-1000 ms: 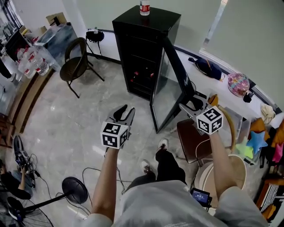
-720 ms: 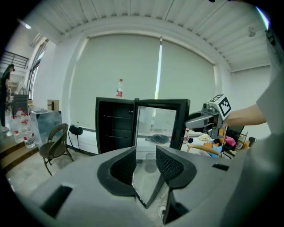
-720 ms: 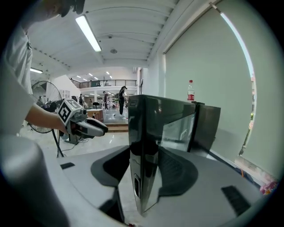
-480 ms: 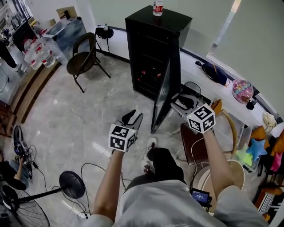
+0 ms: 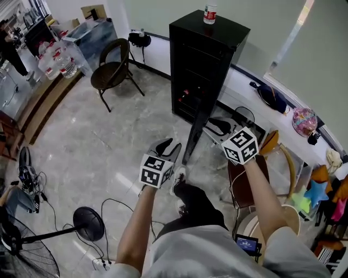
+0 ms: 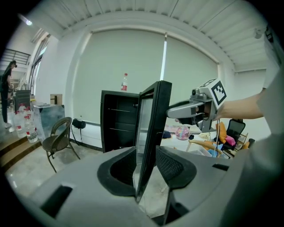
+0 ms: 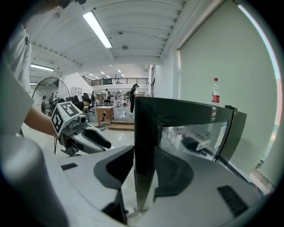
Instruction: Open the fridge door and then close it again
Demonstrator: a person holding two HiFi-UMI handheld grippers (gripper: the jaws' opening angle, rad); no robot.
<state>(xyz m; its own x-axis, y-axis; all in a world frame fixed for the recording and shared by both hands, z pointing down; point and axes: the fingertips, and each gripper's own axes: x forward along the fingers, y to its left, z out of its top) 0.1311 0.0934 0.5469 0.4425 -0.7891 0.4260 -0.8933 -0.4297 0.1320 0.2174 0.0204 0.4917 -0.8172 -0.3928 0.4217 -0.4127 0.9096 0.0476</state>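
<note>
Head view: black fridge [image 5: 209,59], its fridge door [image 5: 198,122] part open and seen edge-on. Right claw [image 5: 213,129], jaws just closing, clamps the fridge door's free edge in front of the fridge. Left claw [image 5: 168,145] hangs left of that edge, jaws apart, empty. Bottle [image 5: 210,14] stands atop the fridge.

A chair [image 5: 111,73] stood well ahead of the left gripper [image 5: 166,145], a floor fan [image 5: 87,220] behind it. A bottle [image 5: 210,13] stood far beyond the right gripper [image 5: 215,126], a pink bag [image 5: 304,120] off to its right.

I log this as an open lab hall: polished stone floor [image 5: 81,146], strip lights [image 7: 100,29], mezzanine railing [image 7: 111,81], pedestal fan [image 5: 88,222], folding chair [image 5: 111,73], stacked bottled water [image 5: 57,57].
</note>
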